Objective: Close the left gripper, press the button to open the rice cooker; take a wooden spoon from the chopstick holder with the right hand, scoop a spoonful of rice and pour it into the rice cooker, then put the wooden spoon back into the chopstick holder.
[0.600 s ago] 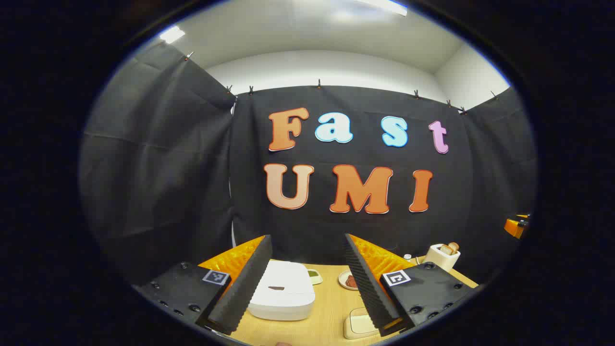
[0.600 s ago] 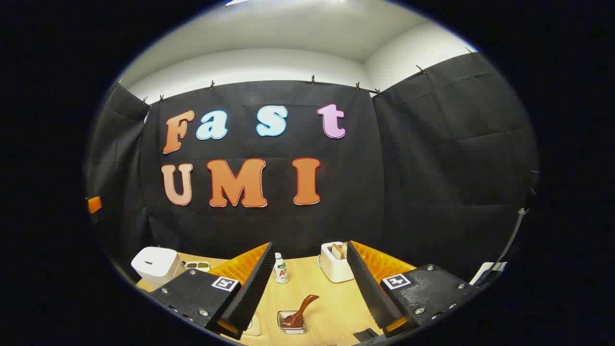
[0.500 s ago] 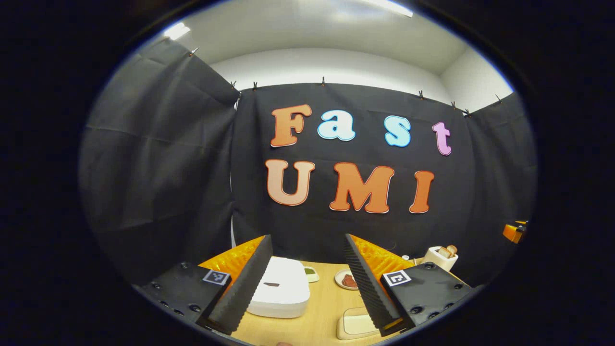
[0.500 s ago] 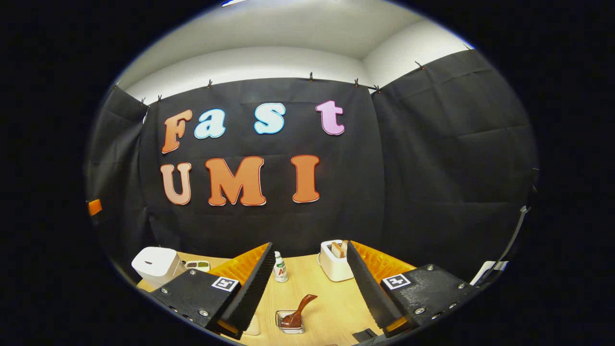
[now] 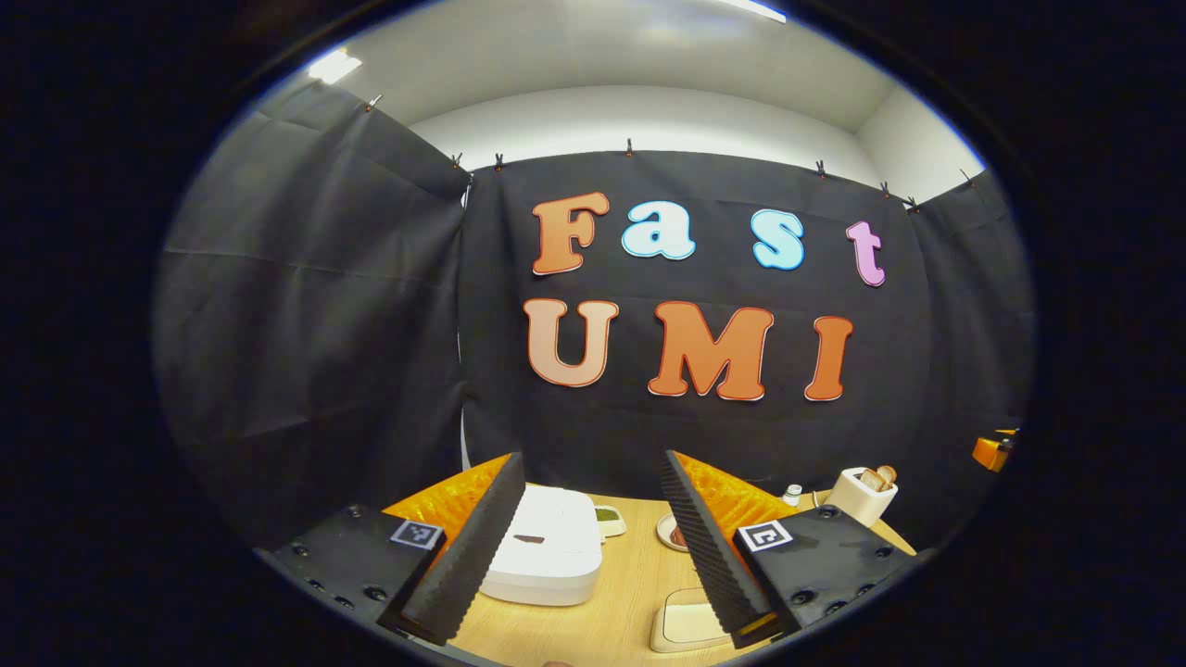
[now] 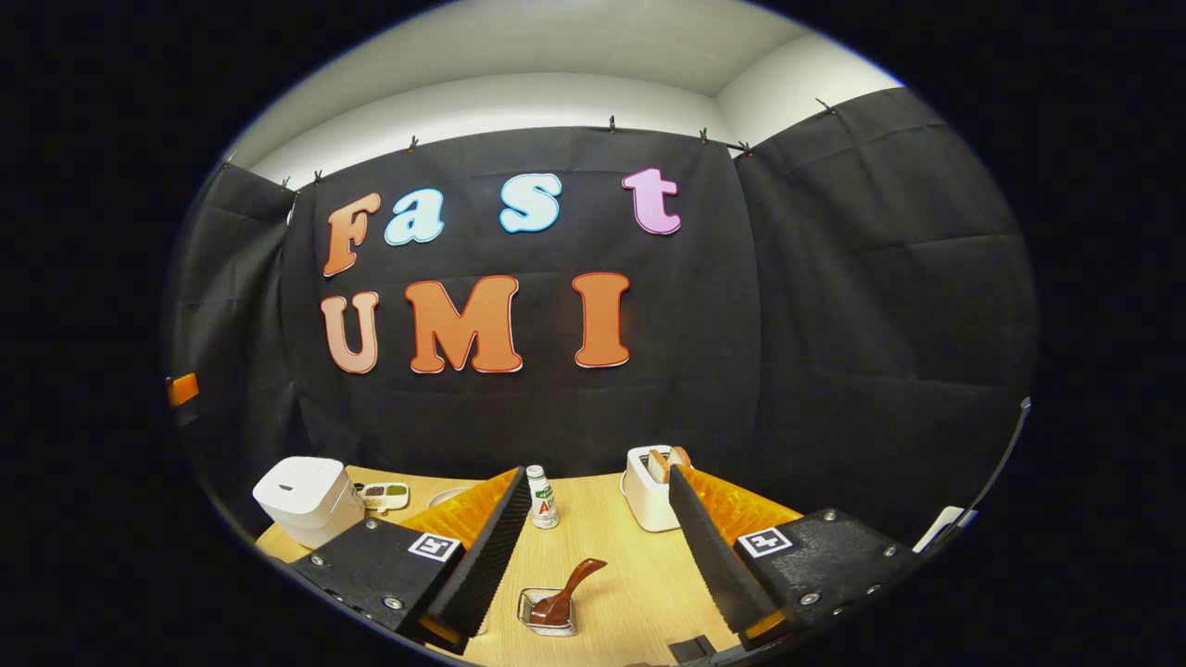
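On the wooden table [image 5: 630, 593], at about 7 o'clock in the left gripper view, the white rice cooker [image 5: 547, 556] sits with its lid down, seen between the spread fingers of the left gripper [image 5: 588, 547], which holds nothing. In the right gripper view, the right gripper [image 6: 602, 556] is likewise spread wide and empty; at 6 o'clock the wooden spoon [image 6: 567, 588] leans in its small holder [image 6: 547, 619], with the cooker at 8 o'clock.

The left gripper [image 5: 593, 547] hangs above the table [image 5: 630, 593] with its two ribbed fingers spread wide and nothing between them. The right gripper [image 6: 598, 556] is likewise held above the table, fingers wide apart and empty.
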`<state>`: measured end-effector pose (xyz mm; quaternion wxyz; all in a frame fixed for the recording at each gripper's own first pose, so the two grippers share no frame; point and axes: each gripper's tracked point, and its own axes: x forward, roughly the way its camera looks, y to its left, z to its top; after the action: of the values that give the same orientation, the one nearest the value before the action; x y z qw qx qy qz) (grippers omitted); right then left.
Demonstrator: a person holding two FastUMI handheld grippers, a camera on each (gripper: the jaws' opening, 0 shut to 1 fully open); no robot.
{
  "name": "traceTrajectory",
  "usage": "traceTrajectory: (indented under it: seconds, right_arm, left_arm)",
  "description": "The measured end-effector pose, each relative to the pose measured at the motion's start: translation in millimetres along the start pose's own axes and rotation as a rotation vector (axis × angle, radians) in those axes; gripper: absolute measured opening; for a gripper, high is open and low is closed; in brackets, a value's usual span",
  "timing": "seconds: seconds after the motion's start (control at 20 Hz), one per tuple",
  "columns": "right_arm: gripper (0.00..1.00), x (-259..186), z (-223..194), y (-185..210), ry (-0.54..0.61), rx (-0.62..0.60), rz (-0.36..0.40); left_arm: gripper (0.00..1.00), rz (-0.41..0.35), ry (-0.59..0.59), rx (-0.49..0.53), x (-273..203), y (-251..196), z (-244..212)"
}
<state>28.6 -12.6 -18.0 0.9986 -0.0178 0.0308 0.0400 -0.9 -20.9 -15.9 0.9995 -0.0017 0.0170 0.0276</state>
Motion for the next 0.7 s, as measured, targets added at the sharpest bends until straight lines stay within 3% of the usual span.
traceTrajectory:
  seconds: [0.05, 0.1, 0.15, 0.6, 0.7]
  right_arm:
    - [0.93, 2.5, 3.5, -2.2, -0.009, -0.018, -0.008]
    - [0.89, 4.5, 5.8, -3.1, -0.01, -0.036, -0.015]
    - [0.93, 4.4, 7.8, -1.3, -0.014, -0.05, -0.015]
    - [0.93, 9.5, 10.1, 15.3, -0.025, -0.031, -0.005]
    - [0.93, 12.9, 9.0, 19.0, -0.02, -0.032, -0.003]
  left_arm:
    - [1.0, -0.009, -0.003, -0.011, 1.1, -1.2, 1.1]
    - [1.0, -0.017, -0.002, -0.016, 1.4, -1.6, 1.4]
    - [1.0, -0.015, 0.0, -0.016, 1.7, 0.3, 1.1]
    - [1.0, -0.047, 0.039, -0.003, 27.0, 2.9, -2.6]
    - [0.87, -0.043, 0.054, 0.013, 27.9, 4.9, -7.9]
